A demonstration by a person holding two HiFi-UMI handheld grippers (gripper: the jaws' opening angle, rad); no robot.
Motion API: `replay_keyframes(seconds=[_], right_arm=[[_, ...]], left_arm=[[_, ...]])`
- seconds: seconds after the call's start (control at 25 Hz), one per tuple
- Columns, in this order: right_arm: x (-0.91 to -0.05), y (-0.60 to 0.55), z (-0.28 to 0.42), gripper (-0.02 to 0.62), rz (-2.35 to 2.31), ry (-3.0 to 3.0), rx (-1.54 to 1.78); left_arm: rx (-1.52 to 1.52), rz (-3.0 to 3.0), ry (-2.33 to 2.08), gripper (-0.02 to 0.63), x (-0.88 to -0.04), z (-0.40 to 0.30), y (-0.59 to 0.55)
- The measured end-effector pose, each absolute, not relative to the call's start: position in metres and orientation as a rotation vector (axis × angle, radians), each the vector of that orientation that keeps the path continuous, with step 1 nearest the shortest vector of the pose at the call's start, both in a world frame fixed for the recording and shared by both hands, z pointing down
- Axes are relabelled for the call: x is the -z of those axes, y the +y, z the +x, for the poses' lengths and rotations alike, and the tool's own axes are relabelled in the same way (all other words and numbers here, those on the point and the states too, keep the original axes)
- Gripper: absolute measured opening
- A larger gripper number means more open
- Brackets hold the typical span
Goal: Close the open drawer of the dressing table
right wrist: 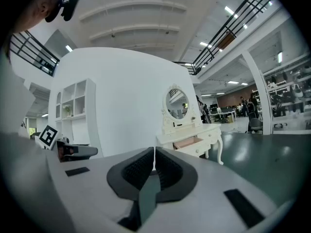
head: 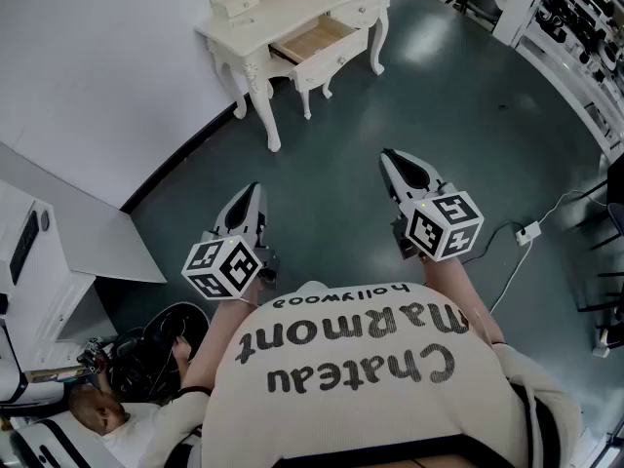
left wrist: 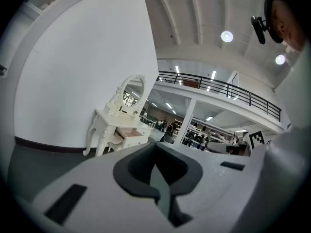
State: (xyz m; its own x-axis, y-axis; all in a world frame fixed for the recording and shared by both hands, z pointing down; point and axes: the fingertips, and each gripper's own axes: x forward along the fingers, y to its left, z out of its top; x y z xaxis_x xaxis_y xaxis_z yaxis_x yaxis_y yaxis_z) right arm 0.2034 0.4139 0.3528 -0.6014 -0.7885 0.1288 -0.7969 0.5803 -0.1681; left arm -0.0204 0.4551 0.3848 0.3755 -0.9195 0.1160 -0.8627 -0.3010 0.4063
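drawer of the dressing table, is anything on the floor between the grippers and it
Nothing visible does. Bare floor runs from the left gripper and right gripper to the open drawer. A white cable lies off to the right, clear of that path.

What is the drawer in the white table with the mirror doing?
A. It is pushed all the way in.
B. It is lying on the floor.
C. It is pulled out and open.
C: the drawer sticks out from the front of the dressing table, and the head view looks down into its wooden inside.
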Motion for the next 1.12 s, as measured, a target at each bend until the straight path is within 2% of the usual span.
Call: replay_keyframes(seconds=[0.44, 0.64, 1.12], right_arm=[[-0.375, 0.385, 0.194, 0.034, 1.386, -2.750, -0.492], [-0.388, 0.349, 0.180, 0.034, 1.393, -2.756, -0.592], [-0.381, 0.253, 0.126, 0.034, 1.428, -2.687, -0.573]], left_arm=[[0.169, 2.207, -1.544, 0.008, -0.393, -0.038, 0.442], [0.121, 2.202, -1.548, 0.008, -0.410, -0.054, 0.409], [0.121, 2.257, -1.453, 0.008, -0.396, -0.107, 0.293]])
